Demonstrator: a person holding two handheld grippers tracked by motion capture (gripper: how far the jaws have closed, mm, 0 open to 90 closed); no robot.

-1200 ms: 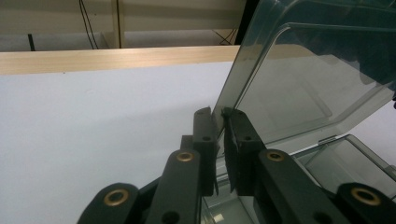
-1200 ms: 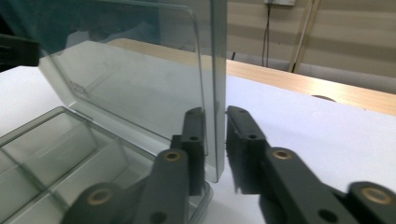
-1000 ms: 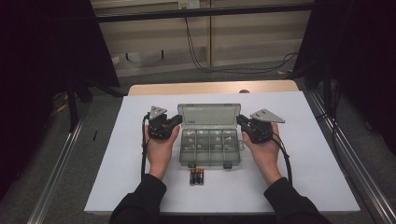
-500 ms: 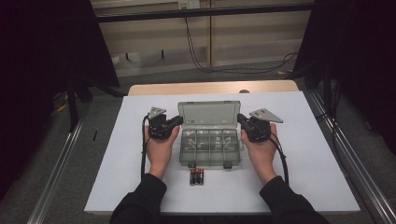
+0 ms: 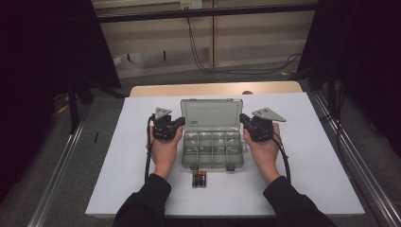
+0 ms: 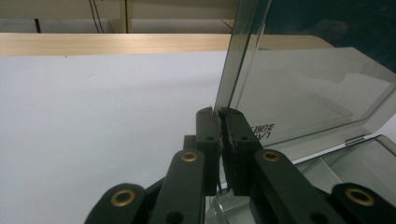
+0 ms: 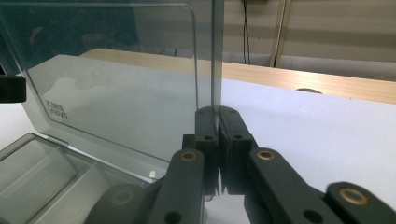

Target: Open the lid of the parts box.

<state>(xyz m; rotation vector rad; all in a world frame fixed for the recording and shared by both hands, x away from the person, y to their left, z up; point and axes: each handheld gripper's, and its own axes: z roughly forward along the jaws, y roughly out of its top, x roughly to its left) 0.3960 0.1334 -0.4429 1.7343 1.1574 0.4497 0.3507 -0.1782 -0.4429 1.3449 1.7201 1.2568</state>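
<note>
clear compartment box (image 5: 212, 149) at mid-table on the white sheet (image 5: 118, 156), lid (image 5: 211, 114) raised upright, its side edges pinched by the left gripper (image 5: 178, 122) and the right gripper (image 5: 244, 118), both clenched on it, with batteries (image 5: 199, 179) just before the box.

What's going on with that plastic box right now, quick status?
Left gripper and right gripper each shut on a side edge of the lid. Compartment box open. Batteries lie nearer, apart.
</note>
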